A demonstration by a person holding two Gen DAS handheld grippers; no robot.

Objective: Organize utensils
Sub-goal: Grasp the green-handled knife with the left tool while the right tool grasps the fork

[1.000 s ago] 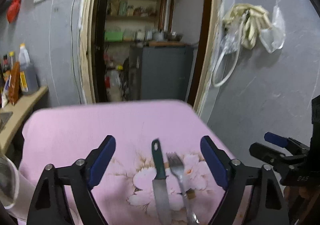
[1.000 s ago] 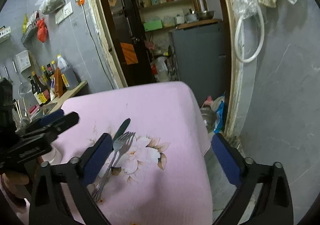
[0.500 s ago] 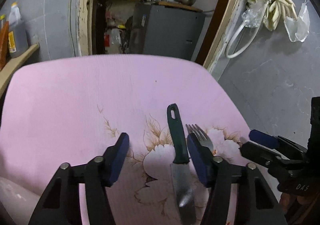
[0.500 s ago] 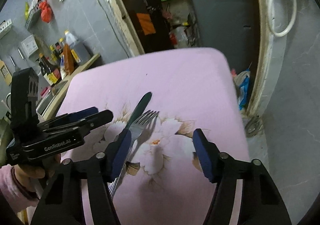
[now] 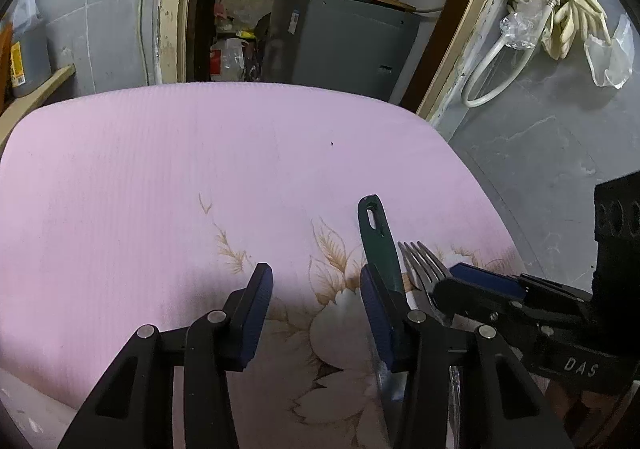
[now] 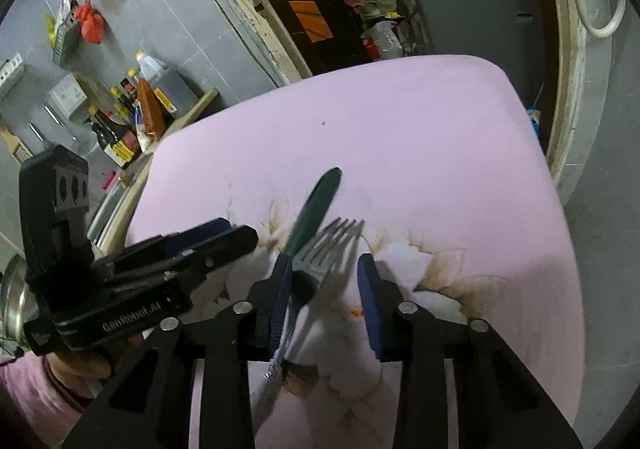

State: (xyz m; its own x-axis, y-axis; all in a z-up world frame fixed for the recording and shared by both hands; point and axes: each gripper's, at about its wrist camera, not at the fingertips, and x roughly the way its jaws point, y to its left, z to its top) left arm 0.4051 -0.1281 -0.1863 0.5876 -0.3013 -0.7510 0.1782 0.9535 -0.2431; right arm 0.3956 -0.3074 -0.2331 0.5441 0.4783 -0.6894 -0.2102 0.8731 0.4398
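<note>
A green-handled knife (image 5: 378,237) and a steel fork (image 5: 424,261) lie side by side on the pink flowered cloth (image 5: 200,177). My left gripper (image 5: 316,305) is open and low over the cloth, its right finger beside the knife, nothing between the jaws. My right gripper (image 6: 324,281) is open and straddles the fork (image 6: 328,249), with the knife (image 6: 316,205) at its left finger. The right gripper shows in the left wrist view (image 5: 500,297), and the left gripper shows in the right wrist view (image 6: 192,249).
The cloth-covered table (image 6: 440,137) ends near a doorway with a grey cabinet (image 5: 340,37). Bottles (image 6: 132,117) stand on a wooden shelf at left. A hose and gloves (image 5: 552,21) hang on the right wall.
Both grippers have dropped toward the cloth and their jaws have narrowed. The right gripper has moved in over the fork; the left has come in beside the knife.
</note>
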